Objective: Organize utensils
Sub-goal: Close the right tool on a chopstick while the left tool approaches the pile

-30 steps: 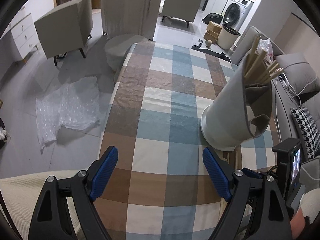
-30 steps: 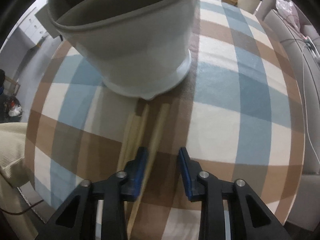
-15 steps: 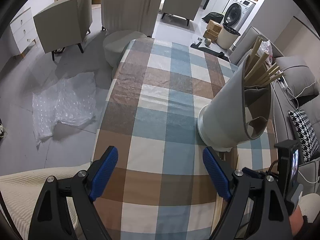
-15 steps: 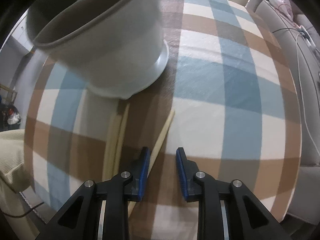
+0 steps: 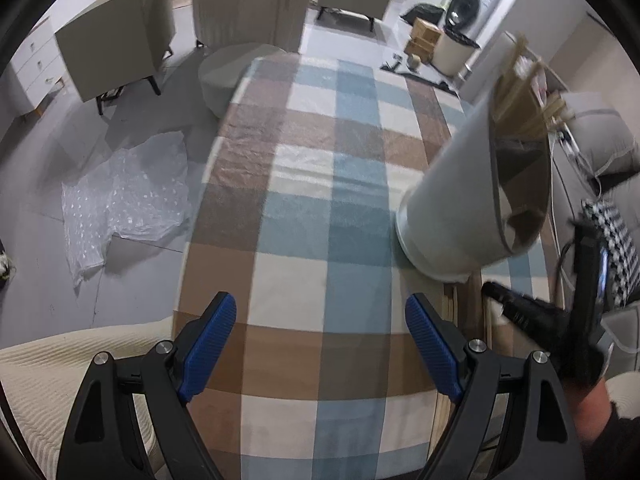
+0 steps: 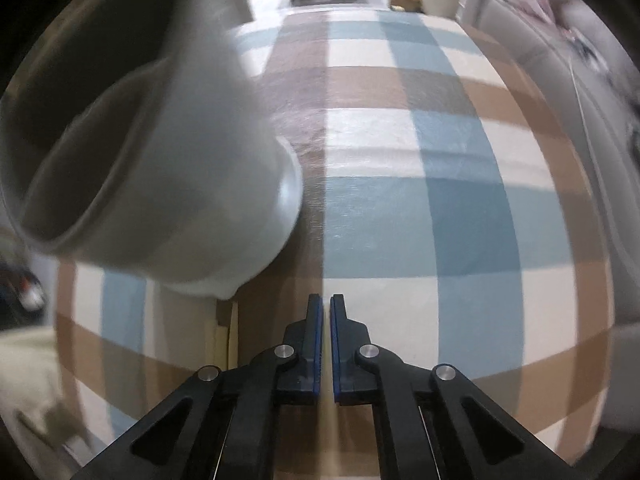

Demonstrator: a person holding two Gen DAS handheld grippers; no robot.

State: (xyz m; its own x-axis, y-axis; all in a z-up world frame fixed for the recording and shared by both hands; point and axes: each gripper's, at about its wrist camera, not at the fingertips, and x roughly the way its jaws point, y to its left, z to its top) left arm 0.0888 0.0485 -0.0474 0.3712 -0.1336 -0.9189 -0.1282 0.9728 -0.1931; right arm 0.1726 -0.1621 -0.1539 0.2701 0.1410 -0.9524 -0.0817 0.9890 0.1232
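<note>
A tall grey utensil holder (image 5: 452,208) stands on the checked tablecloth (image 5: 320,160), with wooden chopsticks (image 5: 520,92) sticking out of its top. Loose chopsticks (image 5: 460,300) lie flat at its base. My left gripper (image 5: 320,304) hovers open over bare cloth to the left of the holder, nothing between its fingers. My right gripper (image 6: 325,300) points down just right of the holder (image 6: 180,184), jaws shut to a thin slit; I make out no chopstick between the pads. Two loose chopsticks (image 6: 222,336) lie left of it. Its black tip (image 5: 490,290) also shows in the left wrist view.
A grey sofa with a houndstooth cushion (image 5: 618,248) runs along the table's right side. A cream fabric (image 5: 60,368) lies at the near left. On the floor to the left are a plastic sheet (image 5: 128,192), an armchair (image 5: 120,48) and a round stool (image 5: 228,68).
The right jaws have gone from partly open to shut and the gripper has shifted right, away from the holder. The single chopstick beside its left finger is no longer seen. The left gripper barely moved.
</note>
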